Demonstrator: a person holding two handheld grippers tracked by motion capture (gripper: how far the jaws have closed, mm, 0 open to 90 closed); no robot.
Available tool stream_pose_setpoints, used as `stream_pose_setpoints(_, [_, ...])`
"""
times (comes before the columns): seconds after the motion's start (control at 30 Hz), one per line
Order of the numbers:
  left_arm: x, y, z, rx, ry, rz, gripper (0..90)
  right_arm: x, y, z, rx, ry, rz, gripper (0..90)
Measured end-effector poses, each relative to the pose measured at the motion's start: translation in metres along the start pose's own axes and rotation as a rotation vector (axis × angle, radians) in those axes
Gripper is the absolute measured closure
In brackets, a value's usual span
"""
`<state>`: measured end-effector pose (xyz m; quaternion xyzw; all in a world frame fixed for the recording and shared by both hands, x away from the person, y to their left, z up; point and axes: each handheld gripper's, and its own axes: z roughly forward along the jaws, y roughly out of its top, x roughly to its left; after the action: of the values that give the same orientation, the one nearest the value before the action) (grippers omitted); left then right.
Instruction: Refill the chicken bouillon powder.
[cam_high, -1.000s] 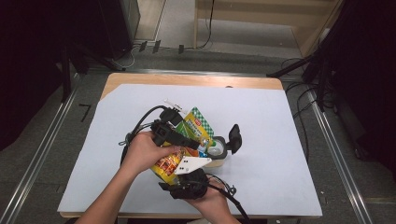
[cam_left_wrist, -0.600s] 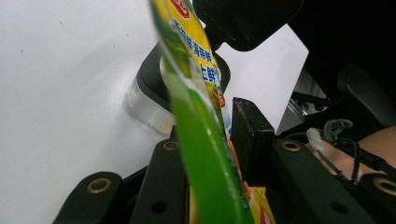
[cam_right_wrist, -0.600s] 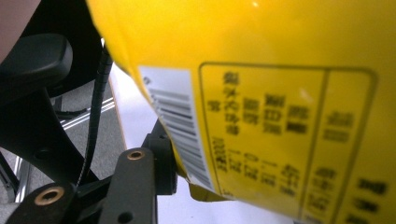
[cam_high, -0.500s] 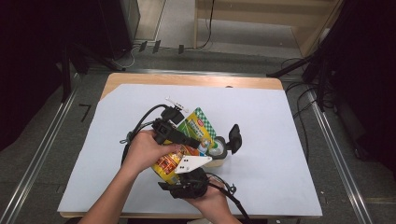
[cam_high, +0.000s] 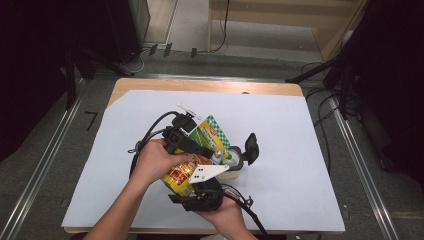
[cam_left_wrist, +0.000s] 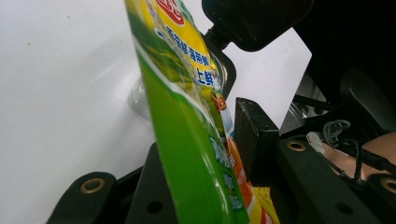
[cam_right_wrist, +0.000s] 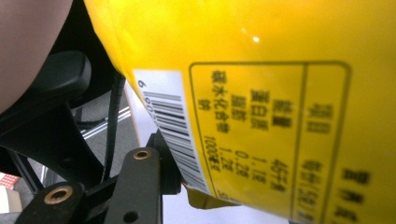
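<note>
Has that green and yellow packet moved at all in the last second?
No. In the high view the packet sits at the same spot beside the black-lidded container and against the white sheet's edges.

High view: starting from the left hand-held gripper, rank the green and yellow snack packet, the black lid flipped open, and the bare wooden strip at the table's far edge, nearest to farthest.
1. Green and yellow snack packet: between the jaws of the left hand-held gripper, at table centre.
2. Black flipped-open lid: just to the right.
3. Bare wooden strip: along the far edge.
</note>
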<state>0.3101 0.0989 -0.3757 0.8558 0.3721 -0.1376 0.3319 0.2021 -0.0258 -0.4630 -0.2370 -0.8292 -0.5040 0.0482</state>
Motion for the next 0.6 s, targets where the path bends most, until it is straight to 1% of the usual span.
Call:
stream_pose_setpoints(0.07, [-0.0001, 0.0002, 0.0004, 0.001, 0.001, 0.003, 72.7, -0.0005, 0.0002, -0.0003, 0.001, 0.003, 0.001, 61.9])
stream_pose_setpoints(0.17, [-0.0007, 0.0006, 0.0020, 0.004, -0.026, 0.020, 73.7, -0.0014, -0.0007, -0.0006, 0.005, 0.011, 0.007, 62.4])
stream_pose_setpoints(0.2, [-0.0014, 0.0010, 0.0021, 0.013, -0.024, 0.019, 73.6, -0.0016, -0.0010, -0.0009, 0.003, 0.014, 0.008, 62.5])
stream_pose_setpoints(0.27, [-0.0027, 0.0016, 0.0023, 0.015, -0.016, 0.010, 73.9, -0.0019, -0.0011, -0.0012, -0.001, 0.021, 0.012, 62.5])
stream_pose_setpoints(0.4, [-0.0041, 0.0022, 0.0028, 0.031, 0.009, -0.001, 77.7, -0.0013, -0.0013, -0.0003, -0.001, 0.007, 0.003, 62.0])
stream_pose_setpoints(0.53, [-0.0029, 0.0027, 0.0038, 0.047, 0.034, -0.023, 79.2, -0.0025, -0.0017, 0.0011, -0.005, 0.040, 0.022, 61.1])
stream_pose_setpoints(0.6, [-0.0024, 0.0029, 0.0037, 0.050, 0.045, -0.031, 79.5, -0.0032, -0.0017, 0.0017, -0.003, 0.048, 0.025, 60.5])
